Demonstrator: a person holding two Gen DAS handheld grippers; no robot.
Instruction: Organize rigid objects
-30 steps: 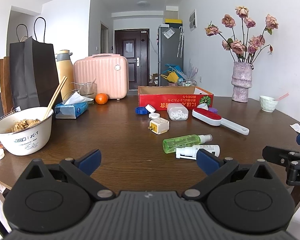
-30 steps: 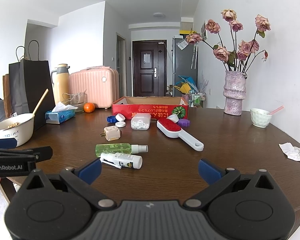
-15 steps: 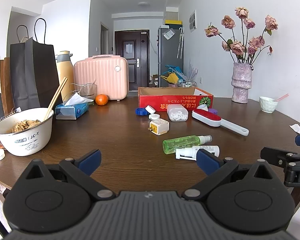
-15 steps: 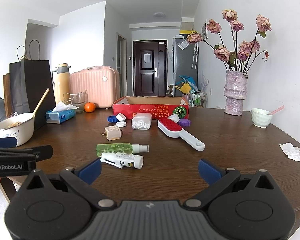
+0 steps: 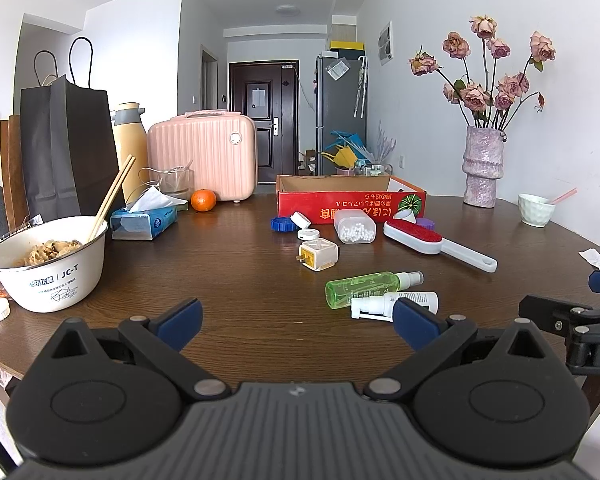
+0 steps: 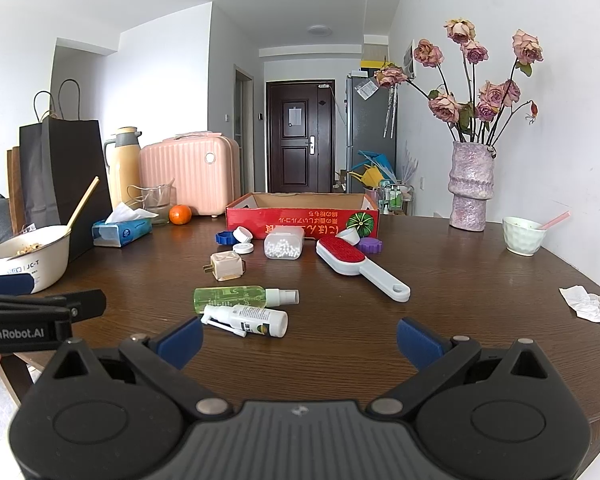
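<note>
Nothing is in hand yet — both grippers hover low at the near edge of the table [image 6: 460,280], jaws spread wide and empty. The left gripper [image 5: 296,316] sits level, fingers pointing toward the far edge; the right gripper [image 6: 300,336] is alongside it in the same flat, forward pose.

The loose items lie mid-table, in front of the red box [image 6: 302,216] near the far edge. Nearest are two bottles lying on their sides, touching or nearly so: the green bottle [image 6: 236,298] and, just nearer, the white bottle [image 6: 256,318]. Both look like light, stiff plastic — round and smooth, so they would likely roll or squirt out of a loose pinch; take each across the middle of the barrel, not at the thin nozzle. Behind them sits the plug [image 6: 226,265] (boxy, flat-sided, probably the easiest grip), then the bead jar [image 6: 284,243], the caps [image 6: 242,236] and the brush [image 6: 356,264]. The brush is long and rigid; its handle, angled toward the right near edge, seems the natural hold, though gripping the end may let the head droop.

The box appears open-topped.
</note>
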